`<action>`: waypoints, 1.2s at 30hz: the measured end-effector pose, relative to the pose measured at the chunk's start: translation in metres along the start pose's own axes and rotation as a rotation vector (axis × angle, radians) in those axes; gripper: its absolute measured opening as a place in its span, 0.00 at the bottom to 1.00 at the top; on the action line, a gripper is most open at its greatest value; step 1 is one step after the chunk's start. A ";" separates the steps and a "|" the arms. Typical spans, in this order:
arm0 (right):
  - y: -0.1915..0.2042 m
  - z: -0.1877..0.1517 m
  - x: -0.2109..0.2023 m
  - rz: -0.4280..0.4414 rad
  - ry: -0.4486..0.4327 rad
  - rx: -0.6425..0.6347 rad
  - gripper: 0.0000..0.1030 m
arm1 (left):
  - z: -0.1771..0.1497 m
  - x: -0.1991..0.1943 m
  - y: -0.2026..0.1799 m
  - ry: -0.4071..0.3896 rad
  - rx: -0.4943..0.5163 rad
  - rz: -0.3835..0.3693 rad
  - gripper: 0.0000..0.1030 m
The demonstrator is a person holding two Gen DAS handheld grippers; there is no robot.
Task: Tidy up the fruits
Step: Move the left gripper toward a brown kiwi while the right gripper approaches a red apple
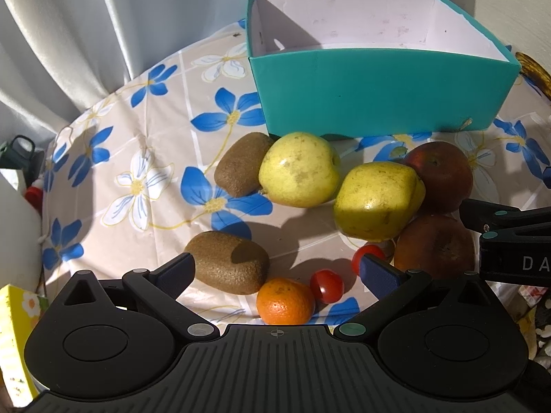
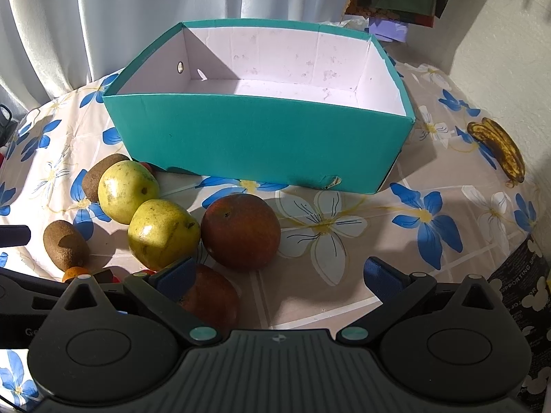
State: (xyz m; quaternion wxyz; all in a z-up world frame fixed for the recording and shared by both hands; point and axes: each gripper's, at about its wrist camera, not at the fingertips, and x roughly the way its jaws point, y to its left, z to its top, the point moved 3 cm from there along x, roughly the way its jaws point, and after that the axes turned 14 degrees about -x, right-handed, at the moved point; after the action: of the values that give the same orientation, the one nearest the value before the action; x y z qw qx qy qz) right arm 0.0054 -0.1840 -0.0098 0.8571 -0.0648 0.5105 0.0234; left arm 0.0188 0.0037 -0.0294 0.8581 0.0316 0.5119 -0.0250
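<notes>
A teal box (image 1: 378,93) (image 2: 258,144) with a bare white inside stands at the back of the flowered table. In front of it lie two yellow-green apples (image 1: 298,168) (image 2: 125,191), two dark red apples (image 1: 440,175) (image 2: 241,230), two kiwis (image 1: 229,266) (image 2: 65,244), a small orange (image 1: 286,301) and cherry tomatoes (image 1: 327,285). My left gripper (image 1: 280,272) is open, low over the near kiwi, orange and tomato. My right gripper (image 2: 280,277) is open too, its left finger (image 2: 175,278) just over the nearer red apple (image 2: 211,297).
An overripe banana (image 2: 499,148) lies at the table's right edge, right of the box. Grey curtains hang behind. A yellow carton (image 1: 17,337) and bottles sit off the table's left edge. Bare tablecloth (image 2: 344,241) spreads to the right of the fruit.
</notes>
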 end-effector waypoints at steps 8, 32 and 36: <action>-0.003 -0.001 0.001 -0.003 0.001 0.005 1.00 | 0.001 0.000 0.002 0.005 -0.017 -0.001 1.00; -0.010 -0.002 0.003 -0.006 0.003 0.009 1.00 | 0.007 0.007 0.001 0.033 -0.026 0.016 1.00; -0.009 -0.002 0.004 -0.004 0.005 0.008 1.00 | 0.007 0.007 0.001 0.035 -0.028 0.016 1.00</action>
State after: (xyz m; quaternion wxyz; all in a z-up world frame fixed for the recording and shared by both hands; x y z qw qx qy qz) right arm 0.0062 -0.1935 -0.0131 0.8562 -0.0626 0.5125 0.0196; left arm 0.0287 0.0044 -0.0320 0.8496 0.0243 0.5268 -0.0103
